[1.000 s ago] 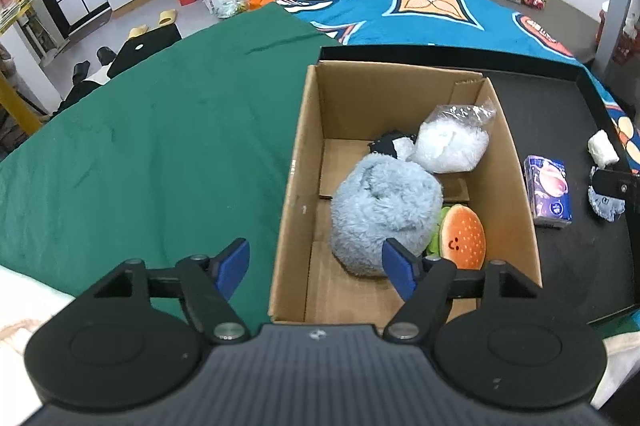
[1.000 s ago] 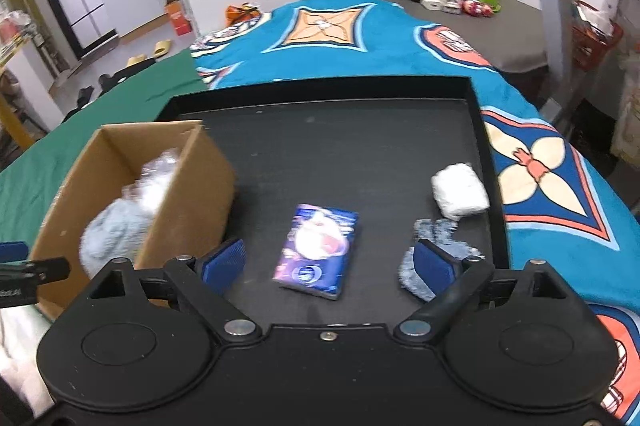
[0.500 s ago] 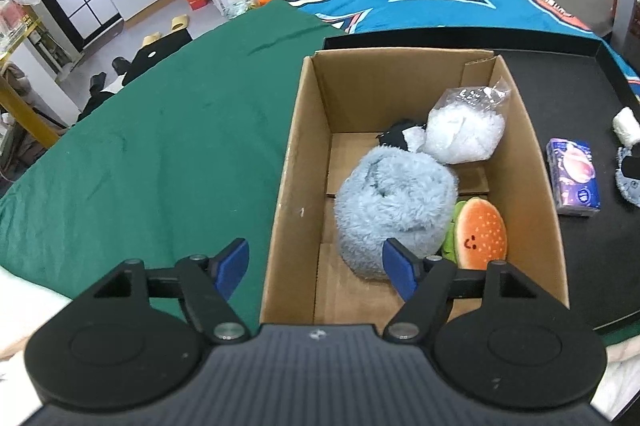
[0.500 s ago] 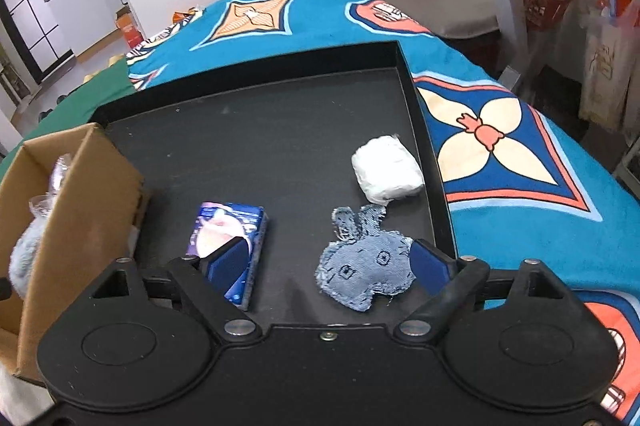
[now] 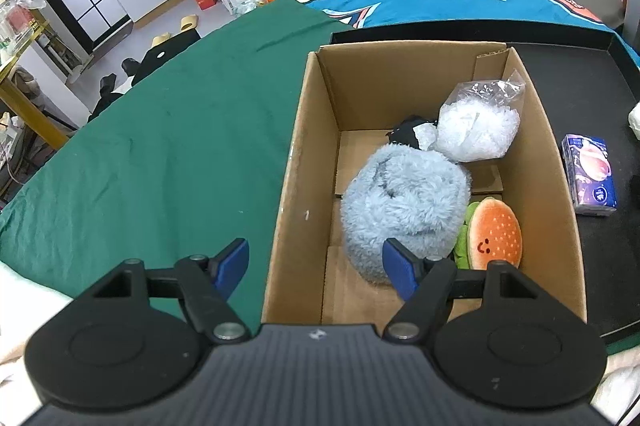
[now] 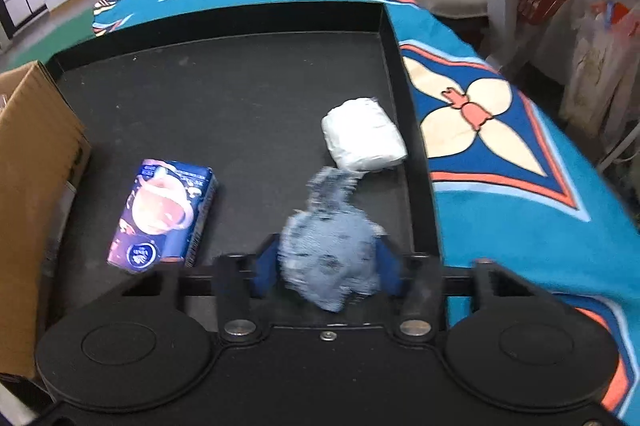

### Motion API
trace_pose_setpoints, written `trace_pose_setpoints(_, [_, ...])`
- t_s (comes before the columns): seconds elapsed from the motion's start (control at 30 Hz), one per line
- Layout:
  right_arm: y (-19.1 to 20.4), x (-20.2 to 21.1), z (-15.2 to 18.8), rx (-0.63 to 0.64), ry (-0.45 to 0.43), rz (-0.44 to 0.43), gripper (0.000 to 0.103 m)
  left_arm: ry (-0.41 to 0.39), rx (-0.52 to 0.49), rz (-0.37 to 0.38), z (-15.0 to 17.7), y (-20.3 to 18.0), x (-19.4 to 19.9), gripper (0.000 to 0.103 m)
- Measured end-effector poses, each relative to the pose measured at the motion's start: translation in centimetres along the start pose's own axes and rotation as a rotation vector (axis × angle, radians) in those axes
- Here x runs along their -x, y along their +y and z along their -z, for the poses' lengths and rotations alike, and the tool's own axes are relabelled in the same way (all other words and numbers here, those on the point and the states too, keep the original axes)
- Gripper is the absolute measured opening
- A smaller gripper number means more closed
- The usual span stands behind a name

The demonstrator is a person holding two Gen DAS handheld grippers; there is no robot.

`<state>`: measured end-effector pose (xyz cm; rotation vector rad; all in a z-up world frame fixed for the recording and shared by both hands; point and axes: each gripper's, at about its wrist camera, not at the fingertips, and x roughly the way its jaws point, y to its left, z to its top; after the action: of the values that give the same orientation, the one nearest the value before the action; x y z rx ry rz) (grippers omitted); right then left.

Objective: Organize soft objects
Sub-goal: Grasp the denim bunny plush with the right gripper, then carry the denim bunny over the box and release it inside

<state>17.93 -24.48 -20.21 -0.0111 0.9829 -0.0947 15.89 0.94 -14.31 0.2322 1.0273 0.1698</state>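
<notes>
Grasping: right gripper point(image 6: 328, 268) clenched on denim toy point(image 6: 330, 258), lower centre of frame
Left gripper point(image 5: 316, 264): released, straddling cardboard box point(image 5: 304, 161) wall
Tray point(image 6: 224, 97): tissue pack point(image 6: 164, 209), white bundle point(image 6: 362, 139) upper right of toy

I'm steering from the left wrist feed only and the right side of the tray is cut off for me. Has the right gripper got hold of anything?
Observer: Yes. The right gripper is shut on the denim plush, which looks blurred.
Operator: What is left on the tray besides the tissue pack I can see?
Observer: A white padded bundle lies by the tray's right wall, just beyond the plush.
Operator: Is the tissue pack touching the box?
Observer: No. The tissue pack lies apart from the cardboard box, with bare tray between.
</notes>
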Motion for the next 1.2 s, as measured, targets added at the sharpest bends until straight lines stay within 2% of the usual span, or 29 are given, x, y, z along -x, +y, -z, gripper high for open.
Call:
trace_pose_setpoints(0.13, [0.0,0.2,0.4,0.008,0.015,0.000,0.039,0.003,-0.003,-0.006,0.2,0.1,-0.2,0.072])
trace_pose_setpoints(0.3, [0.0,1.1,0.7,-0.017,0.031,-0.044,0.041,-0.001,-0.001,-0.005,0.4,0.3,-0.1,0.072])
trace_pose_setpoints(0.4, [-0.2,1.3,0.5,-0.030,0.012,-0.038,0.057,0.001,0.001,-0.007,0.4,0.4,-0.1,0.072])
trace_pose_setpoints(0.47, [-0.3,0.9,0.3,-0.045,0.016,-0.030,0.073,-0.001,-0.004,-0.010,0.4,0.3,-0.1,0.072])
trace_pose_setpoints(0.67, [0.0,-0.4,0.4,-0.027,0.057,-0.023,0.075,-0.012,-0.012,-0.018,0.2,0.0,-0.2,0.072])
trace_pose_setpoints(0.73, [0.1,-0.3,0.6,-0.017,0.055,-0.020,0.071,-0.014,-0.016,-0.021,0.2,-0.2,-0.3,0.072])
trace_pose_setpoints(0.83, [0.1,0.2,0.8,-0.014,0.044,-0.013,0.053,-0.024,-0.038,-0.033,0.4,-0.5,0.0,0.072])
trace_pose_setpoints(0.87, [0.0,0.3,0.8,-0.016,0.045,-0.015,0.050,-0.025,-0.044,-0.035,0.4,-0.5,0.0,0.072])
trace_pose_setpoints(1.2, [-0.7,2.2,-0.1,-0.054,0.028,-0.059,0.026,0.012,-0.035,-0.008,0.3,0.3,0.6,0.072])
